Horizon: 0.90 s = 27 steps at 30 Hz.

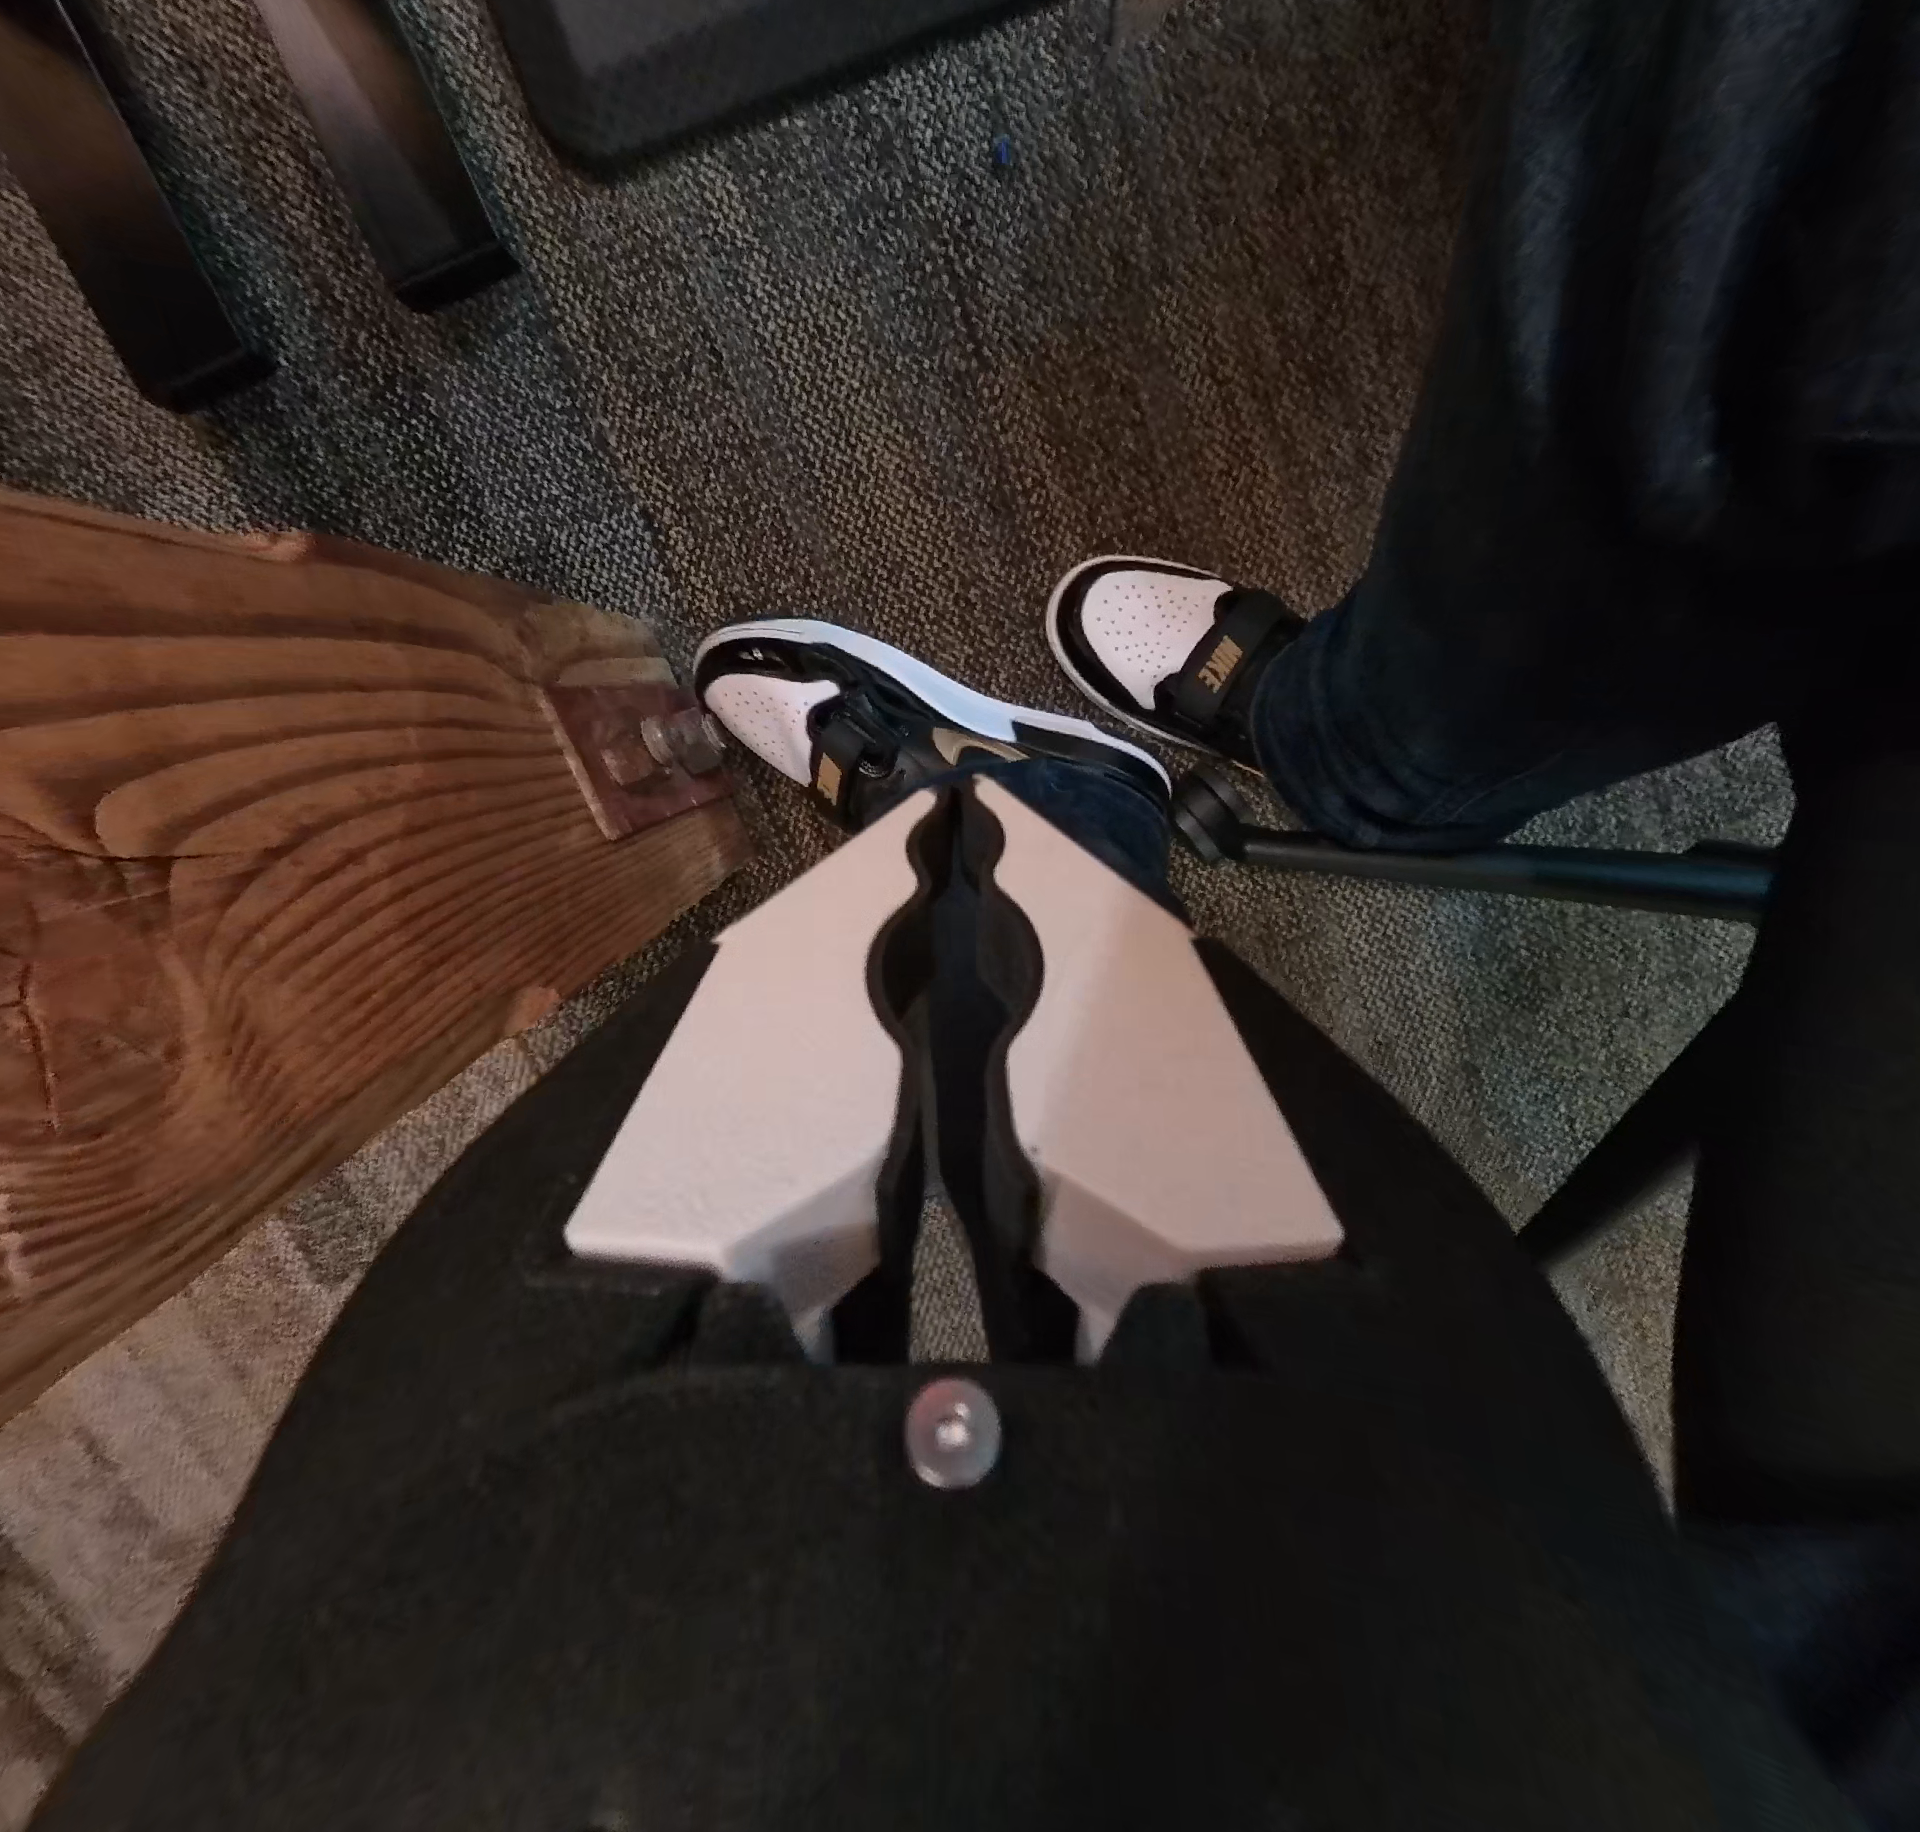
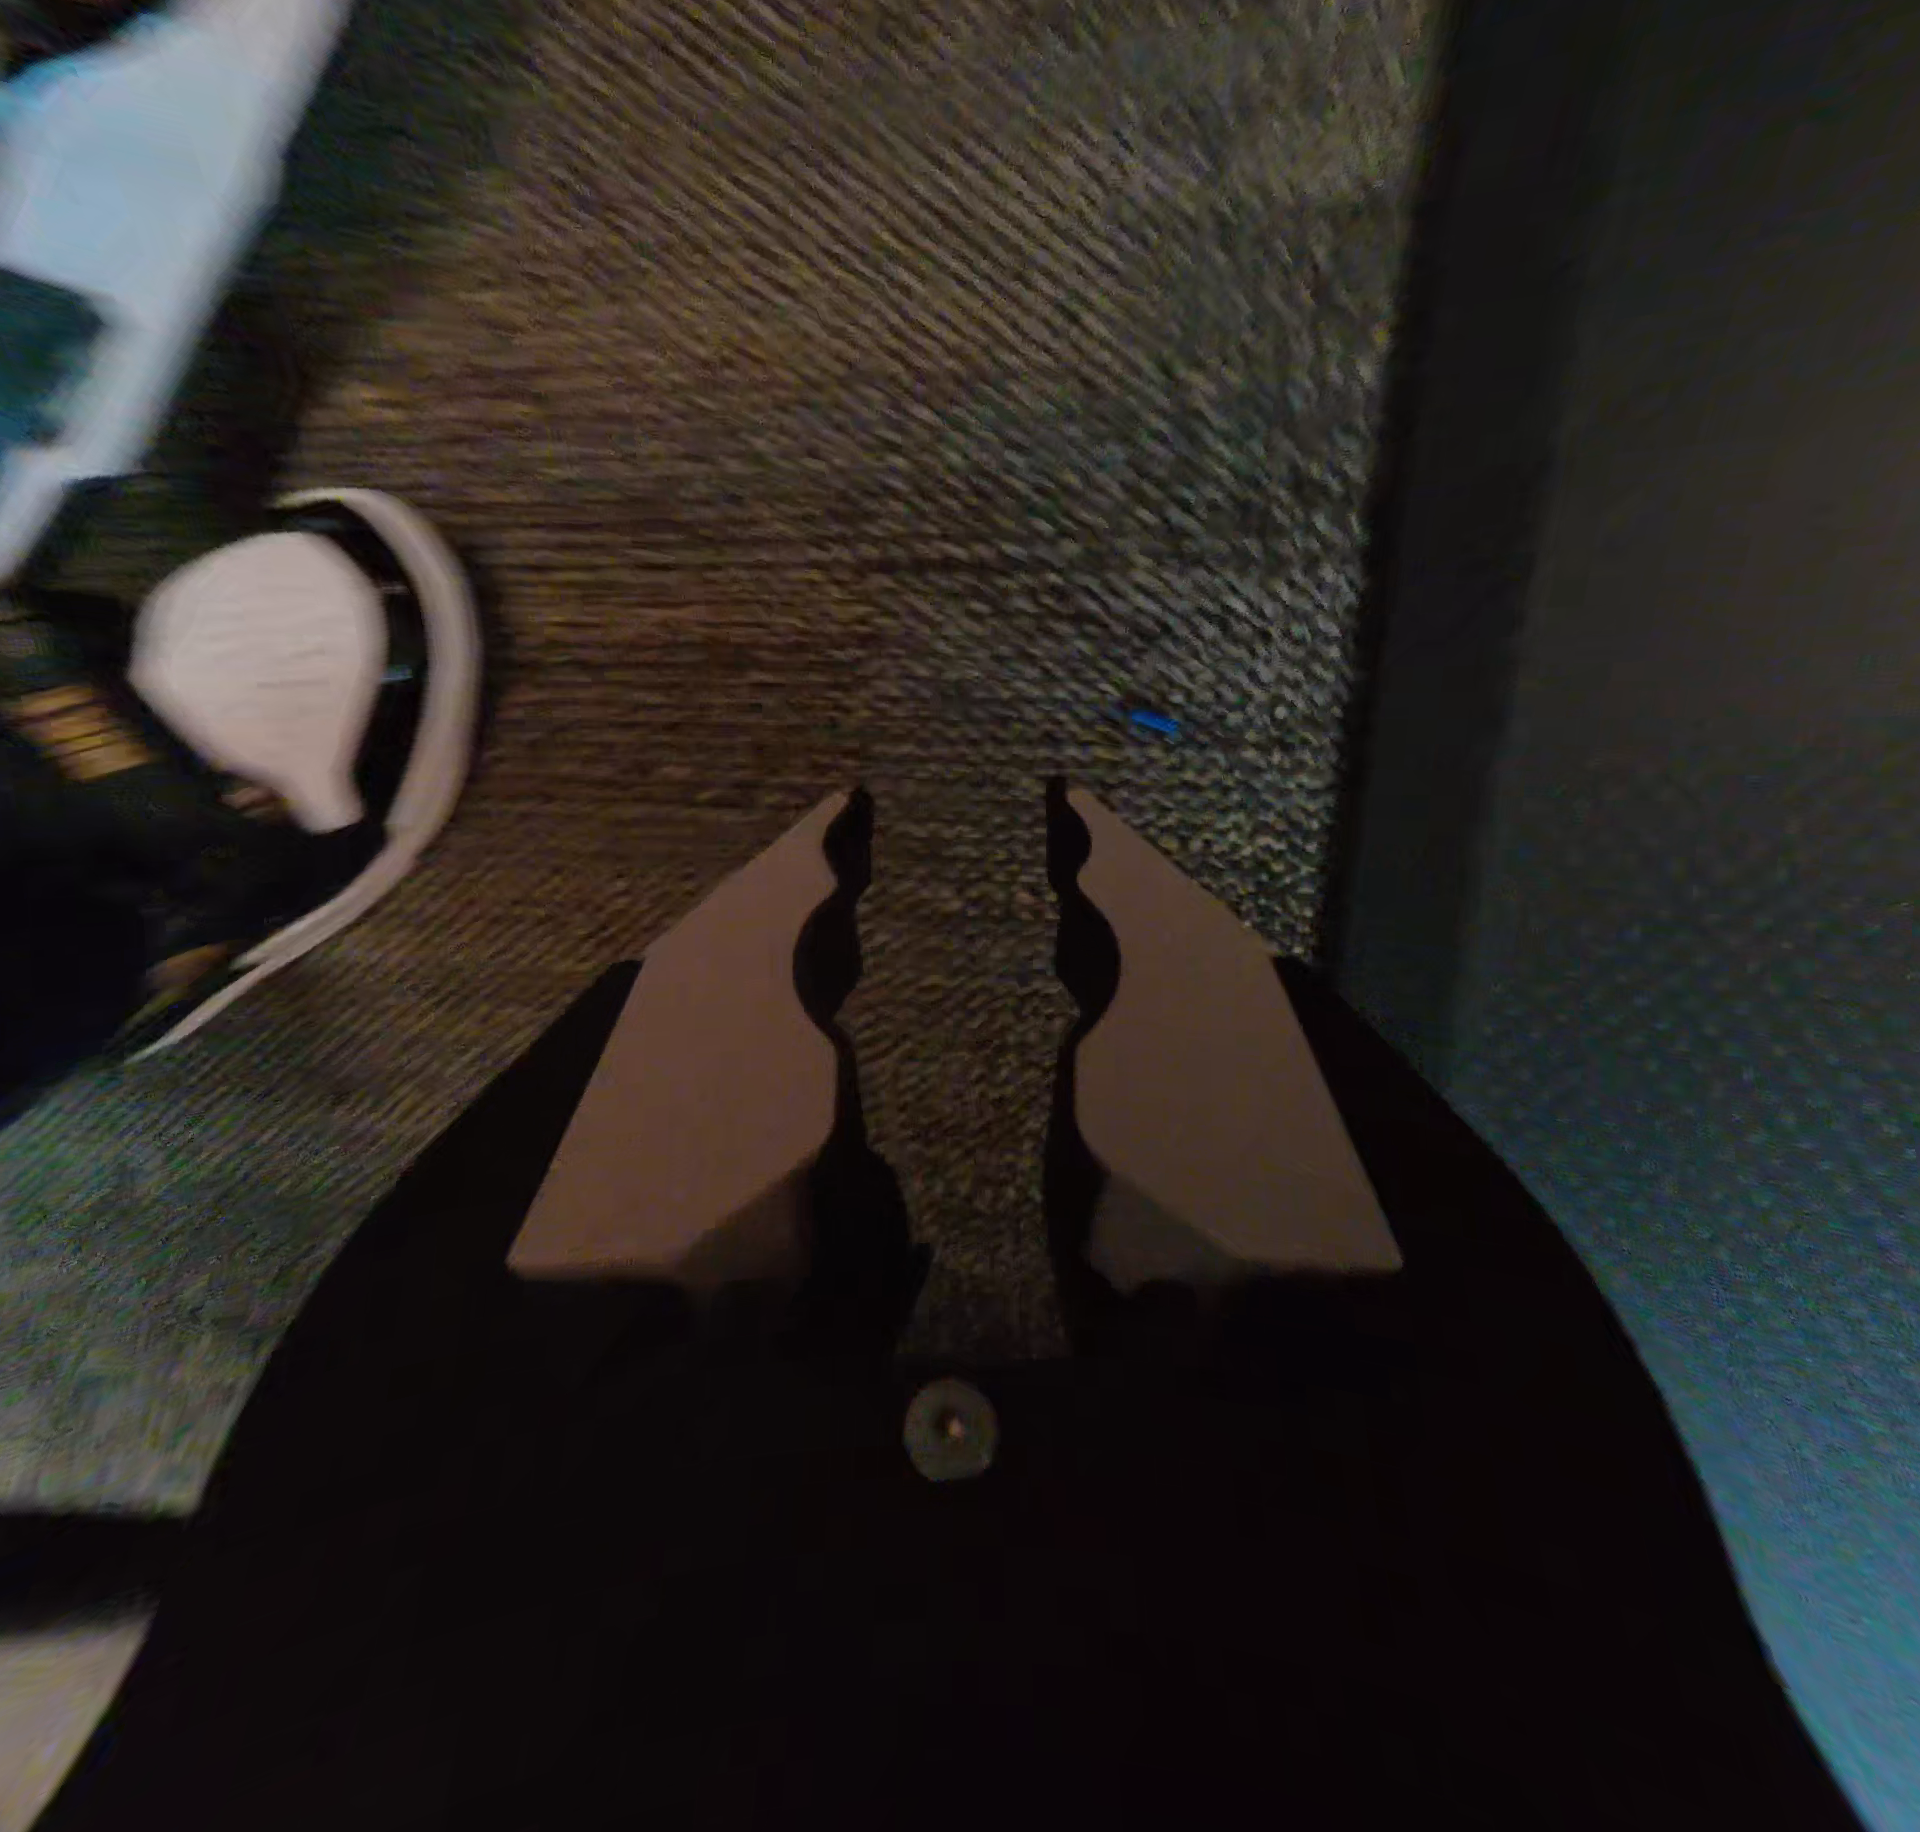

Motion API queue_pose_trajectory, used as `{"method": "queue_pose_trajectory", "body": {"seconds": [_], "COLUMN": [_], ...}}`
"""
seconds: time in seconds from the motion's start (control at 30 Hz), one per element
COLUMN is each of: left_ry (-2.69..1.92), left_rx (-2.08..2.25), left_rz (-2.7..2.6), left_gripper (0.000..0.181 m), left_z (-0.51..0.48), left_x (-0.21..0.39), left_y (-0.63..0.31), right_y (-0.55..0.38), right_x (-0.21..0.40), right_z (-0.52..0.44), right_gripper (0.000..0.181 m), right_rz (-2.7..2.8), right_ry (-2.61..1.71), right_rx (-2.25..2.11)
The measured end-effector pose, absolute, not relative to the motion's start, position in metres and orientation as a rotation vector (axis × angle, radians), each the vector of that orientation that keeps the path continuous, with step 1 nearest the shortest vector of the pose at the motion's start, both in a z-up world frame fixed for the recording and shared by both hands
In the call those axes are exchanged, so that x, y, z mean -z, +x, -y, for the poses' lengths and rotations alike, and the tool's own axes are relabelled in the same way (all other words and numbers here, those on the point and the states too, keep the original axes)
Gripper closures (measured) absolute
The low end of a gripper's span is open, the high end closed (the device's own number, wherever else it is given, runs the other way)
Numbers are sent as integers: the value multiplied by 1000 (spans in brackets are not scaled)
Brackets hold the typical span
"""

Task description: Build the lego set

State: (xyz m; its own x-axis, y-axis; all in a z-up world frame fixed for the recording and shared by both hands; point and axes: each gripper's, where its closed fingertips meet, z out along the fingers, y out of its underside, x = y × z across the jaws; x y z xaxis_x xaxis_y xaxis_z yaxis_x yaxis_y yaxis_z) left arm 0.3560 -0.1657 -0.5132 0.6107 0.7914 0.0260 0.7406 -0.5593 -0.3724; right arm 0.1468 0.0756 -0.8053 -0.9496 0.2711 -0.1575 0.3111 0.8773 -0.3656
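No lego bricks show in either view. Both grippers point down at a grey-brown carpet. My left gripper [image 1: 958, 795] is shut and empty, its white fingers [image 1: 790, 1034] pressed together above a person's shoe. My right gripper [image 2: 954, 795] is open and empty, with carpet showing between its fingers [image 2: 717, 1055]. A small blue speck [image 2: 1146, 720] lies on the carpet just beyond the right fingertip; it also shows in the left wrist view [image 1: 1002, 153]. The right wrist view is blurred.
A wooden beam [image 1: 260, 847] with a bolt [image 1: 675, 738] lies at left. A person's two black-and-white shoes [image 1: 1153, 629] and dark trouser legs [image 1: 1610, 432] are ahead. A black chair base arm [image 1: 1455, 863] and dark furniture legs [image 1: 416, 172] stand around. A dark panel [image 2: 1662, 535] is at right.
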Motion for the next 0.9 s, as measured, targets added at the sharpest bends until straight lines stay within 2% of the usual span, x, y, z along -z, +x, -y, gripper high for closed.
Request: {"method": "queue_pose_trajectory", "body": {"seconds": [0.13, 0.3, 0.43, 0.5, 0.67, 0.7, 0.9], "left_ry": [-2456, -2496, -2480, -2490, -2479, -2477, -2487], "left_rx": [-179, -120, -82, -57, -56, -54, -71], "left_rz": [1251, 1278, 1332, 1349, 1345, 1347, 1340], "left_gripper": [181, 181, 181, 181, 181, 181, 181], "left_z": [164, 171, 178, 182, 182, 182, 182], "left_x": [516, 540, 556, 563, 564, 564, 559], "left_y": [353, 362, 372, 379, 380, 381, 379], "right_y": [116, 104, 98, 92, 88, 85, 88], "right_x": [893, 954, 964, 967, 966, 966, 963], "right_z": [-78, -92, -80, -78, -81, -81, -86], "right_gripper": [148, 137, 144, 157, 169, 177, 180], "right_rz": [-2839, -2996, -3021, -3060, -3096, -3100, -3043], "right_ry": [655, 336, 219, 183, 84, 103, 294], "right_rx": [537, 311, 342, 364, 343, 328, 350]}}
